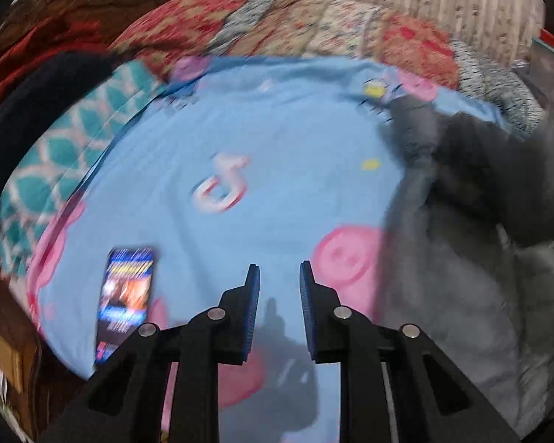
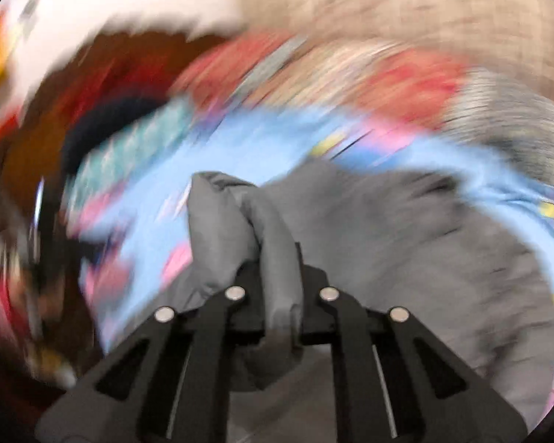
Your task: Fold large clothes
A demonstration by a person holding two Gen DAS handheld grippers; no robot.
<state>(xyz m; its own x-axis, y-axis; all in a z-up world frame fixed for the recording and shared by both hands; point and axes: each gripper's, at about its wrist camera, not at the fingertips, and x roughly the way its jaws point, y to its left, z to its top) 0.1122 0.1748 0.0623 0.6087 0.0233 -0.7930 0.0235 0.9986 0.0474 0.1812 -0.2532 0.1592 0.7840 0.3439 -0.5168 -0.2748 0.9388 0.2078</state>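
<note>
Step in hand: right hand-held gripper (image 2: pixel 277 258) pinching bulky grey padded garment (image 2: pixel 406 243); left hand-held gripper (image 1: pixel 279 288) spread, empty. Next: grasp garment edge right of it.

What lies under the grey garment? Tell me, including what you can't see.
The grey garment lies on a light blue cartoon-print sheet, which shows around it. The sheet beneath it is covered. The right gripper pinches a fold of the garment.

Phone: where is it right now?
In the left wrist view, the phone lies screen-up on the blue sheet, lower left, just left of the open left gripper, away from the grey garment.
</note>
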